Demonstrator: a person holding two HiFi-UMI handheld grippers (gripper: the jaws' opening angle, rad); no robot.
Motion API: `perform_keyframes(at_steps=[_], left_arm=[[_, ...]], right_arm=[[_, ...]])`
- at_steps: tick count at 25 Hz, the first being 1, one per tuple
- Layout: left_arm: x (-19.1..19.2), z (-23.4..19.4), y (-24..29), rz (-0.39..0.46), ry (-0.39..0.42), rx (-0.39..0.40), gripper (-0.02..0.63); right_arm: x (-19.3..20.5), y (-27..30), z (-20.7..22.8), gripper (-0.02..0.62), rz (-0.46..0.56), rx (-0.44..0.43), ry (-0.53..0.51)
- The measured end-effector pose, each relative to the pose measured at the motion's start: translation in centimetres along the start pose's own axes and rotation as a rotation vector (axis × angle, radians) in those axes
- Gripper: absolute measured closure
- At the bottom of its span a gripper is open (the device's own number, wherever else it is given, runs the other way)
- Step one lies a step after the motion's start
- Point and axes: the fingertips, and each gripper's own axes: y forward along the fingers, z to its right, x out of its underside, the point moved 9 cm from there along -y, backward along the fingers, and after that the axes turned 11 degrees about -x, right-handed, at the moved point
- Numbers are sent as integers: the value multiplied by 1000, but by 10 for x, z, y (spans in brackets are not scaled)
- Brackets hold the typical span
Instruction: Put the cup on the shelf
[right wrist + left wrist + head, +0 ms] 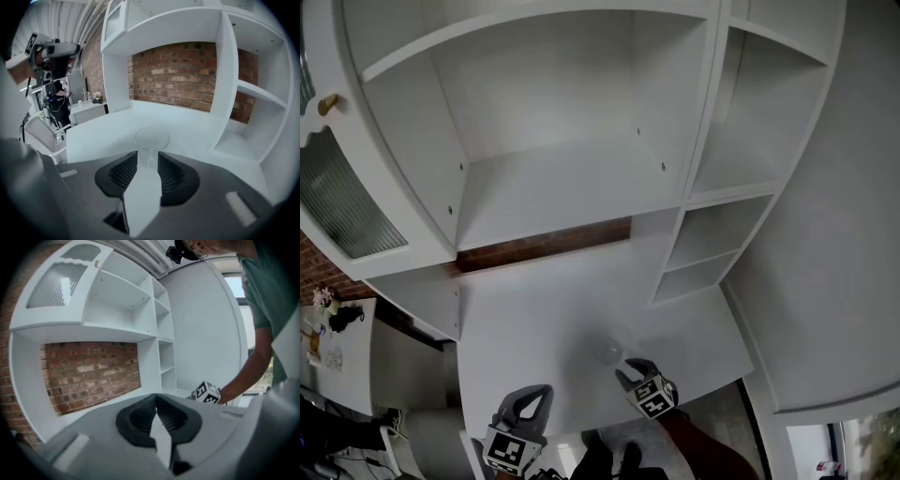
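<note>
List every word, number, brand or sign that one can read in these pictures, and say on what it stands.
No words, numbers or brands can be read.
Left marker cube and right marker cube: only black-and-white square patterns, no letters.
Papers at the far left of the head view: too small and blurred to read.

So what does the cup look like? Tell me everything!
The cup is see-through, like clear plastic or glass, with a round open rim. It looks empty and stands upright on the white desk. It sits between the right gripper's open jaws, which do not seem to press on it.
</note>
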Motion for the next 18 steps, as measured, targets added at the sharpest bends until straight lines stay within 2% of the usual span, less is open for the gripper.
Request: perform_keyframes(at_steps=[4, 12, 14, 16, 18], left_arm=[[7, -9, 7, -4, -32, 2, 602], [18, -22, 18, -24, -27, 22, 601], [20, -25, 20, -25, -29, 23, 602], [20, -27, 21, -25, -32, 23, 602], [19, -28, 22, -22, -40, 21, 601]], right_arm=[[8, 18, 5, 440, -40, 15, 7], [15, 42, 14, 440, -84, 33, 7], [15, 45, 15, 472, -95, 45, -5], [14, 46, 15, 531, -100, 56, -12], [13, 46, 15, 540, -95, 58, 2]])
